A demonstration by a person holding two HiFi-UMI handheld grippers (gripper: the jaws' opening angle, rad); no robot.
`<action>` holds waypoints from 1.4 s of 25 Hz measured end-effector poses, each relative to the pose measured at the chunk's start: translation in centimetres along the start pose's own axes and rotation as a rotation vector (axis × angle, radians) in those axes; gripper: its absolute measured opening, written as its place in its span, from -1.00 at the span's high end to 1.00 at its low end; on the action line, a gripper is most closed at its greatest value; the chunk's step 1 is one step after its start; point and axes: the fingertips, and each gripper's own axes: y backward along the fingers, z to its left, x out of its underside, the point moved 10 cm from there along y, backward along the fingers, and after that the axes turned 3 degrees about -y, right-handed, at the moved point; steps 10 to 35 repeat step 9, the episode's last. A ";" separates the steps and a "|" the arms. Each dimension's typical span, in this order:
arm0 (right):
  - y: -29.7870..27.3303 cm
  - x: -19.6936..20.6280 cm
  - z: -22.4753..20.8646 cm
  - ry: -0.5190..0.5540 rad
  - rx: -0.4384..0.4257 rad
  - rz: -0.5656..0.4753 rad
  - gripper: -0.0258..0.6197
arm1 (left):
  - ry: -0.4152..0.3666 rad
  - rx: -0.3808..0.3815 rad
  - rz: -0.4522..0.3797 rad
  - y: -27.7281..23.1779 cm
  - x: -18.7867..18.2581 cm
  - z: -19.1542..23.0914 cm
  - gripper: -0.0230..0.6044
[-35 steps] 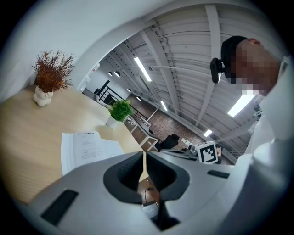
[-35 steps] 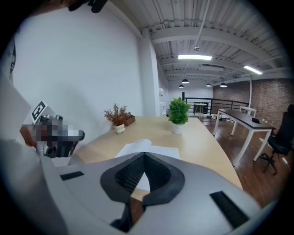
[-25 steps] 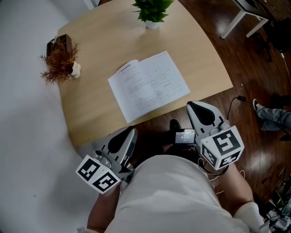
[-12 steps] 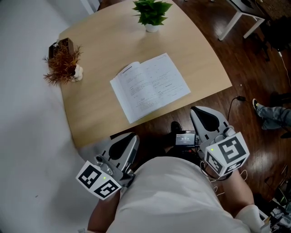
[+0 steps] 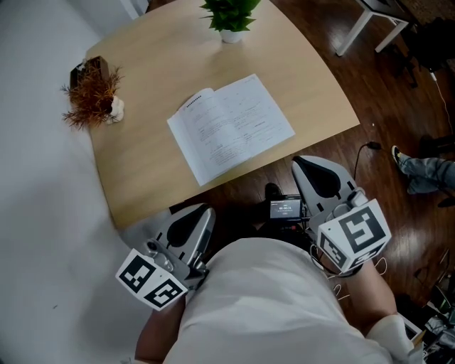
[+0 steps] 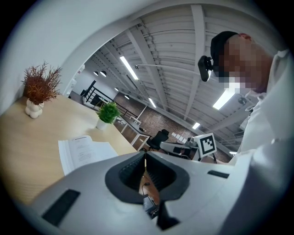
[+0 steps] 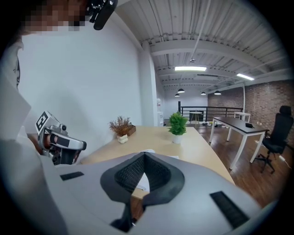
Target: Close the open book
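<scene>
Closest to me, both grippers hang in front of my body, short of the table and below its top. The left gripper [image 5: 202,212] has its fingers pressed together with nothing between them. The right gripper [image 5: 303,166] is the same, pads meeting on empty air. Both point towards the table [image 5: 142,178], and neither touches it.

Just past the near edge lies the book [image 5: 231,128], flat and open, pages up, one corner close to that edge. So the task's thing is not yet as the task wants it.

My main worry is that corner. If I push a closed tip against the pages rather than under a cover, I judge the book will skate on the smooth wood and could come off the near edge. With the fingers together I cannot pinch a cover either. If I try to scoop it, I may catch only a few thin leaves, then fold or crease them while the cover stays down. Coming up from below, I could also strike the table's rim on the way.

Farther off, the dried plant [image 5: 91,91] stands at the left and the green potted plant [image 5: 229,13] at the far side. Both are well apart from the book, so only a wide, fast swing of the cover or an overshoot would put them at risk.
</scene>
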 end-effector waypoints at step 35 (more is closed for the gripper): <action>0.0 -0.2 0.3 0.014 0.003 -0.004 0.92 | -0.013 0.028 0.018 -0.3 0.1 -0.1 0.93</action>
